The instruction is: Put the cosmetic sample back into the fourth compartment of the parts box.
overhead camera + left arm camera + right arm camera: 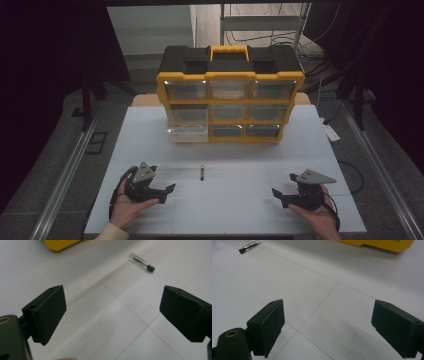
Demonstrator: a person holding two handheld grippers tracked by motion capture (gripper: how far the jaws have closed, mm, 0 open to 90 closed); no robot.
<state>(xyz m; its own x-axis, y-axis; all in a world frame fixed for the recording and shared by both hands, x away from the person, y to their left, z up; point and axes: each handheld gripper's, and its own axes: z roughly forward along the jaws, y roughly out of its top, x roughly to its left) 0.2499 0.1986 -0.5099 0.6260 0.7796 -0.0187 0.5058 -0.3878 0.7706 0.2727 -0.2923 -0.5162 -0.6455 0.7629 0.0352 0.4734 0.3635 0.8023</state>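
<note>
Tube (201, 172), small, clear, black-capped, lying flat on table (240, 210); both grippers' jaws apart, empty.

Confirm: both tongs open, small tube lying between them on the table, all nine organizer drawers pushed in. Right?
Not quite. In the high view the bottom-left drawer of the organizer is pulled out. The rest holds: left tongs and right tongs open, tube between them.

Black grippers (169, 193) — grey plates, cream sleeve (111, 232).

The right gripper (328, 327) is above the white table (317, 290) with jaws spread wide and empty. A small clear tube with a black cap (249, 246) lies far left; a yellow organizer edge (377, 245) is at top.
</note>
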